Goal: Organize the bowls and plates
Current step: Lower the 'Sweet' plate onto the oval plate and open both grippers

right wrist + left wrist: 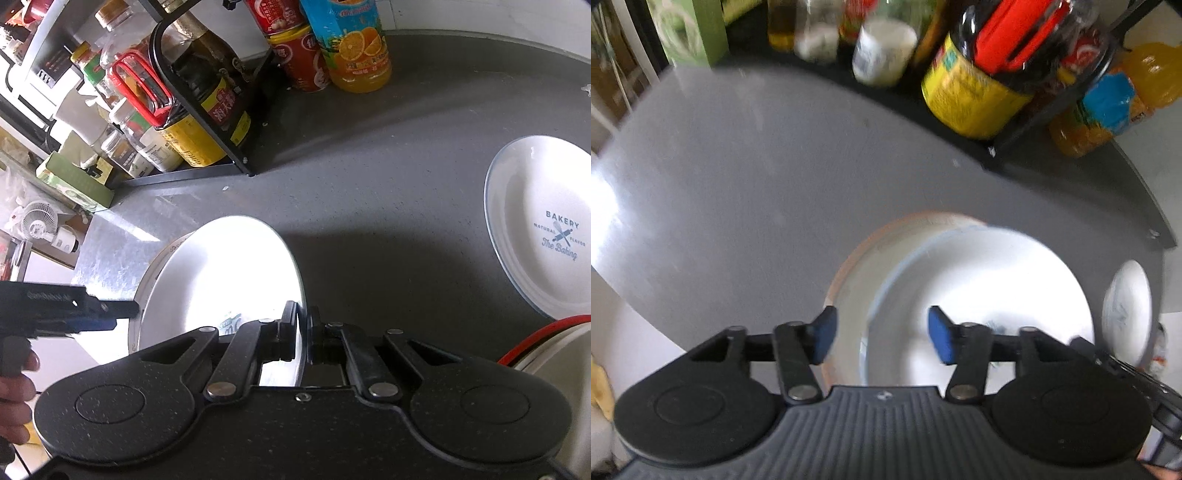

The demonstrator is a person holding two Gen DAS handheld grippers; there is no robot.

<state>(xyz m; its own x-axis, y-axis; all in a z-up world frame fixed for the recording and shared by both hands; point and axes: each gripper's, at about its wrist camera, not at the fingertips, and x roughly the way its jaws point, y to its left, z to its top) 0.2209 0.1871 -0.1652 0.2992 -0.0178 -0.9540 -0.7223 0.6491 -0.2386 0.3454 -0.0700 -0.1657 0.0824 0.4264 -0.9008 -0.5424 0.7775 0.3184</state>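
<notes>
— Two black hand-held grippers. How does the right gripper (pixel 303 338) stand?

— Clenched on the near rim of a white round ceramic plate (pixel 221 273). The plate is tilted, its far edge stretching up and to the left of the fingers, its face towards the left.

— And the left gripper (pixel 882 334)?

— Released: its blue pads (pixel 940 334) stand well apart with nothing between them. Just ahead of them lies that white plate, over the edge of a second white dish with a pale orange rim (pixel 849 258). Whether the two touch is hard to tell; that view is blurred.

— Anything further out?

— Ahead and right of the right gripper, a white plate with blue "BAKERY" lettering (pixel 543 236) lies flat on the grey speckled countertop (pixel 369 192), well apart. A white bowl with a red rim (pixel 554 347) is cut off at the right edge. Further ahead, a black wire rack (pixel 207 122) holds sauce bottles, with an orange juice bottle (pixel 354 48) beside it. Glare washes out the held plate's face, and the person's fingers (pixel 14 402) show only at the left edge.
</notes>
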